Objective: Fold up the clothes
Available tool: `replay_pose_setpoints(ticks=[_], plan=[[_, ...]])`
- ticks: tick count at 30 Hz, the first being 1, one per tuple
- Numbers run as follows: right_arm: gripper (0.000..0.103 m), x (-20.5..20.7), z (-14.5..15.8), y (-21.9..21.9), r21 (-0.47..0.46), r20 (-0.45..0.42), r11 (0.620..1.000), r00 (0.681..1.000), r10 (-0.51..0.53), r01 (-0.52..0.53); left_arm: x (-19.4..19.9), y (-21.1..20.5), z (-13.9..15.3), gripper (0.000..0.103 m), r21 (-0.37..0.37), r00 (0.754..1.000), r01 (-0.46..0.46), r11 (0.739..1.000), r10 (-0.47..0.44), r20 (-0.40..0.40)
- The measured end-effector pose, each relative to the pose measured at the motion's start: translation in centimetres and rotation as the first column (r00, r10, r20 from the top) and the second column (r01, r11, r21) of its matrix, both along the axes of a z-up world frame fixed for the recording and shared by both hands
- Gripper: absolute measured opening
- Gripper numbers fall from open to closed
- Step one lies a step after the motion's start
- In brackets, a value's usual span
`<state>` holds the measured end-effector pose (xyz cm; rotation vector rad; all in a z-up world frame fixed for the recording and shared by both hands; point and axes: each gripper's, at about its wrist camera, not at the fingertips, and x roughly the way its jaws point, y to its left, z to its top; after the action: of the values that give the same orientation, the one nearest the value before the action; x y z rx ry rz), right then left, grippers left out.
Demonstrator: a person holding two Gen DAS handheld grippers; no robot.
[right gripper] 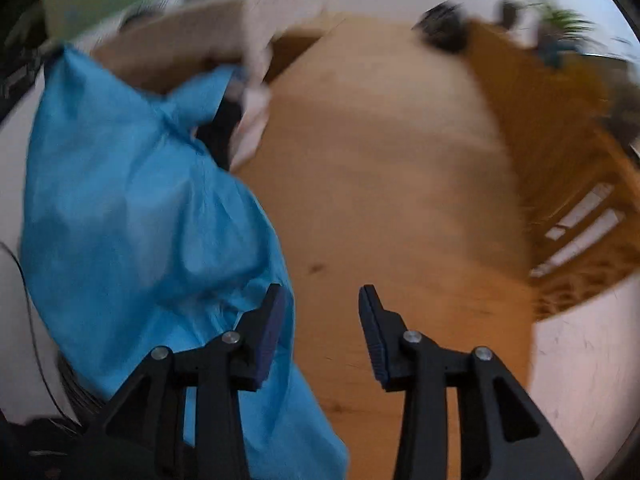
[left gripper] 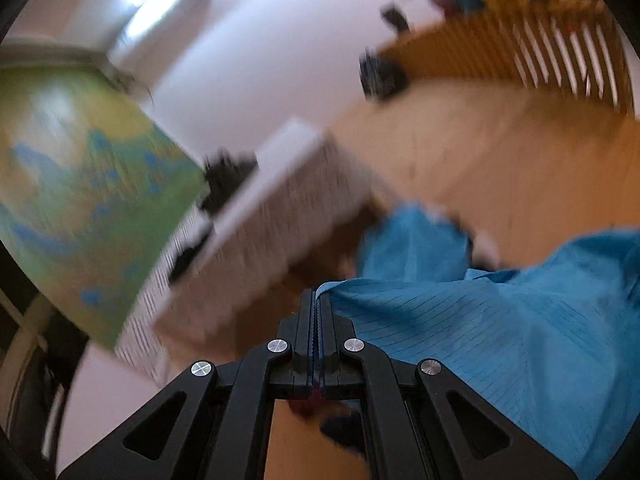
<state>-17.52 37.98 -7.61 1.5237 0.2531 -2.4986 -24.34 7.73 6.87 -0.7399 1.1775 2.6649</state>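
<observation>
The left gripper (left gripper: pixel 316 300) is pinching an edge of the blue garment (left gripper: pixel 500 320) between fingers pressed together, at the lower centre of the left wrist view, with the cloth spreading from the fingertips toward the right edge of the frame. The right gripper (right gripper: pixel 322 300) is standing with its fingers apart and nothing between them; its left finger (right gripper: pixel 270 328) is showing against the garment (right gripper: pixel 132 208), though whether it is touching cannot be told through the blur. In the right wrist view the cloth is filling the left side of the frame, over the brown table (right gripper: pixel 380 160). The step in hand appears to be carrying one edge across for a fold, one side gripped and the other let go. The garment's long axis is running from the upper left of the right wrist view down toward the lower centre, with a sleeve-like flap pointing to the upper middle. The next move probably calls for the right gripper to find a fresh corner and close on it while the left is keeping the cloth taut.
</observation>
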Motion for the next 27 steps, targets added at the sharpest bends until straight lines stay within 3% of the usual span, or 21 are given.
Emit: replay_pose_setpoints(ticks=[2, 6, 10, 16, 19, 21, 22, 24, 27], plan=[[0.038, -3.5, -4.1, -1.0, 0.013, 0.051, 0.998, 0.997, 0.055, -0.056, -0.8, -2.0, -3.0, 0.001, -0.037, 0.998, -0.04, 0.998, 0.042, 0.045], [0.042, -8.1, -6.3, -4.4, -0.023, 0.088, 0.987, 0.983, 0.163, -0.161, -2.7, -5.4, -7.8, 0.001, -0.096, 0.986, -0.103, 0.99, 0.115, 0.122], [0.054, -10.8, -6.1, -7.0, -0.128, 0.118, 0.962, 0.959, 0.257, -0.242, -3.6, -6.9, -9.8, 0.001, -0.103, 0.977, -0.121, 0.987, 0.137, 0.161], [0.057, -12.3, -8.7, -9.5, -0.116, 0.203, 0.949, 0.928, 0.312, -0.294, -4.7, -6.8, -10.8, 0.001, -0.095, 0.975, -0.106, 0.99, 0.122, 0.185], [0.057, -12.5, -10.7, -9.8, -0.079, 0.211, 0.961, 0.938, 0.275, -0.264, -4.8, -6.8, -11.4, 0.001, -0.094, 0.975, -0.104, 0.99, 0.12, 0.189], [0.046, -12.2, -12.2, -9.7, -0.059, 0.221, 0.969, 0.944, 0.245, -0.238, -4.9, -6.8, -11.9, 0.001, -0.09, 0.974, -0.107, 0.99, 0.123, 0.192], [0.005, -11.7, -12.9, -9.7, -0.043, 0.233, 0.973, 0.944, 0.232, -0.228, -4.9, -6.8, -12.1, 0.001, -0.094, 0.974, -0.106, 0.99, 0.123, 0.19], [0.002, -10.4, -13.4, -9.6, 0.014, 0.208, 0.975, 0.954, 0.216, -0.224, -4.3, -6.4, -11.7, 0.001, -0.095, 0.978, -0.097, 0.991, 0.113, 0.175], [0.001, -7.4, -9.0, -9.4, 0.115, 0.031, 0.958, 0.965, 0.262, -0.264, -2.9, -5.7, -10.1, 0.001, -0.092, 0.988, -0.07, 0.993, 0.082, 0.132]])
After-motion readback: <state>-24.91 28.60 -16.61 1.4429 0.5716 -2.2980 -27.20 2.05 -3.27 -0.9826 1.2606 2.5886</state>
